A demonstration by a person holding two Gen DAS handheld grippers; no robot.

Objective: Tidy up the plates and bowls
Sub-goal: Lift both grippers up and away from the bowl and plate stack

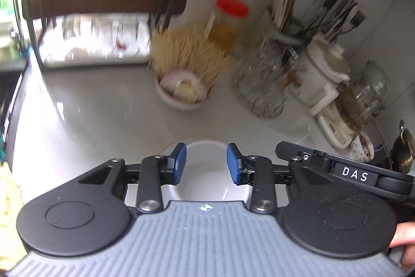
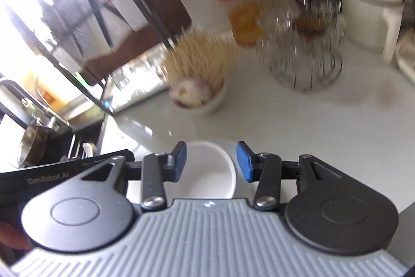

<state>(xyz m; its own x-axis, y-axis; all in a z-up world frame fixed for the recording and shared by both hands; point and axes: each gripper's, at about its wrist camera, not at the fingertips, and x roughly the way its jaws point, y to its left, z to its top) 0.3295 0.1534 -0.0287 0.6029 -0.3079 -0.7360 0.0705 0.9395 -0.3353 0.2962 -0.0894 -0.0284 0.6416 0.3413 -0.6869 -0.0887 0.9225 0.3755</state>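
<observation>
A white bowl (image 1: 205,173) sits on the white counter right under my left gripper (image 1: 206,163), whose blue-padded jaws stand open above it, touching nothing. In the right wrist view a white bowl (image 2: 210,170) lies under my right gripper (image 2: 212,162), also open and empty, pads either side of the bowl's rim. I cannot tell whether both views show the same bowl. A dish rack (image 1: 93,40) holding white dishes stands at the back left under a dark shelf.
A small bowl of garlic with a bundle of toothpicks (image 1: 185,61) stands ahead, also in the right wrist view (image 2: 197,74). A red-lidded jar (image 1: 228,22), a glass jar (image 1: 262,79), utensil holders (image 1: 311,14) and white containers (image 1: 321,69) crowd the back right. A sink area (image 2: 39,126) lies left.
</observation>
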